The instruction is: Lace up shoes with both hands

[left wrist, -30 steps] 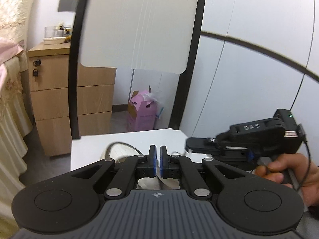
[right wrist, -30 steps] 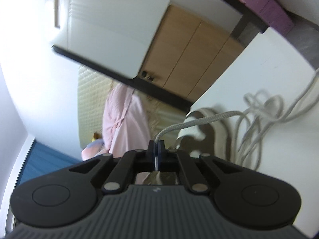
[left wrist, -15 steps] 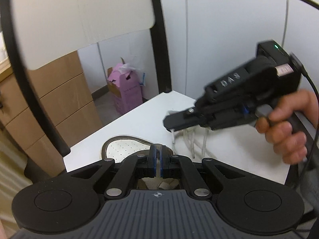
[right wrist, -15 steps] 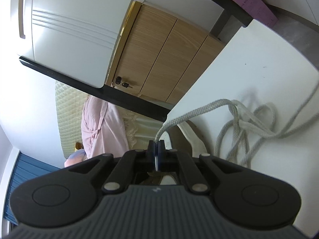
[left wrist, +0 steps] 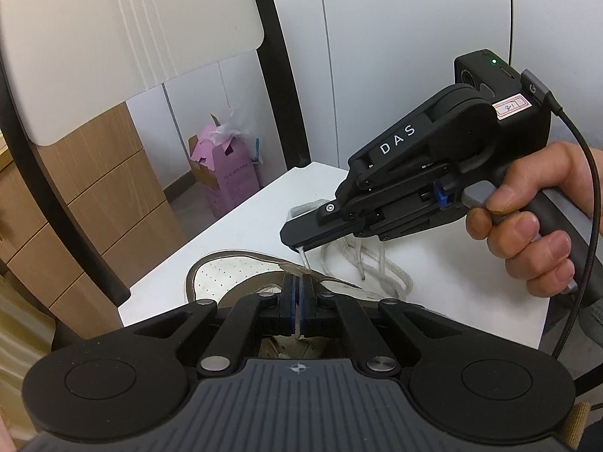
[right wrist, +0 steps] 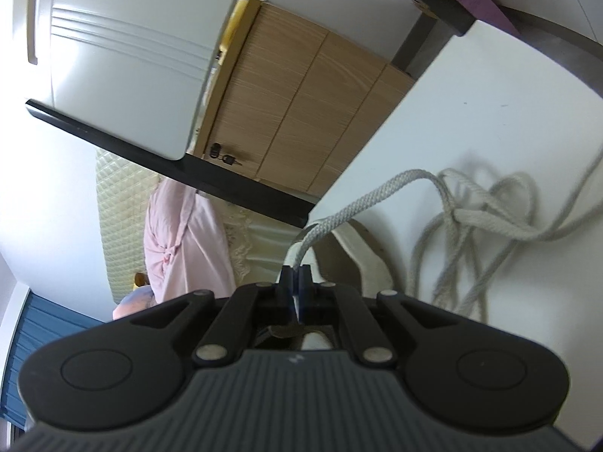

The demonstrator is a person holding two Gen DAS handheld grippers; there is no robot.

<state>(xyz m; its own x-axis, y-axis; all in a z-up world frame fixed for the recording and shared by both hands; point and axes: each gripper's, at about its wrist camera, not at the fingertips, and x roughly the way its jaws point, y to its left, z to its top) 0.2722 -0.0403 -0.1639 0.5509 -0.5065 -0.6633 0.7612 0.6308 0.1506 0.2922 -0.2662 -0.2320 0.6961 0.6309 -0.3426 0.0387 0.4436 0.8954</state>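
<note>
At the tip of my right hand-held gripper [right wrist: 297,277], jaws closed, I pinch the lace [right wrist: 377,192]; my left hand-held gripper [left wrist: 297,288] clamps the shoe's [left wrist: 233,275] eyelet flap. Remaining lace coils on the bench [left wrist: 471,297] at two o'clock. Next, probably, threading: careful aiming.

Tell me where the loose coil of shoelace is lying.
In the right wrist view the loose shoelace coil lies on the white table, right of the shoe; one end runs into the right gripper.
</note>
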